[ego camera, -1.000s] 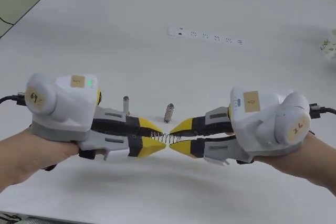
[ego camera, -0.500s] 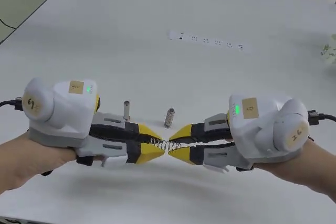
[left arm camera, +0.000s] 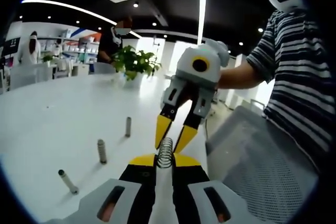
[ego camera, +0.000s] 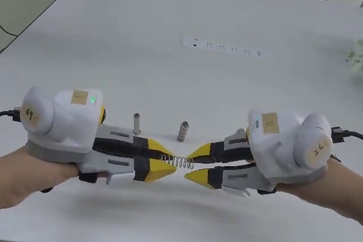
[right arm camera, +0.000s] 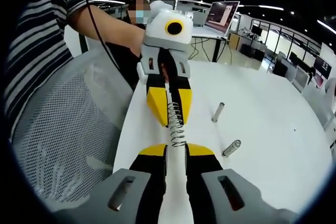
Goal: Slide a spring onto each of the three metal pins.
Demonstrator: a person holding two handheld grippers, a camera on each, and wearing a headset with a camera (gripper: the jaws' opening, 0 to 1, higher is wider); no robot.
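Note:
A small steel spring (ego camera: 177,161) hangs level between the two grippers, just above the white table (ego camera: 170,38). My left gripper (ego camera: 172,163) is shut on one end of the spring (left arm camera: 166,153). My right gripper (ego camera: 188,168) faces it with its yellow fingers (left arm camera: 162,128) spread in a V. The spring's other end (right arm camera: 177,129) lies between its tips. Just behind stand a bare metal pin (ego camera: 136,123) and a pin wearing a spring (ego camera: 182,131). The left gripper view shows three pins in a row (left arm camera: 102,151).
A white power strip (ego camera: 223,46) lies farther back on the table. A potted plant (left arm camera: 135,62) stands at the far end. A grey mesh chair (right arm camera: 68,124) is at the table's near side, and a laptop (right arm camera: 223,14) sits on a distant desk.
The grippers have drawn slightly apart, so more of the spring shows between them. The right gripper's fingers look a little wider. The head camera has shifted.

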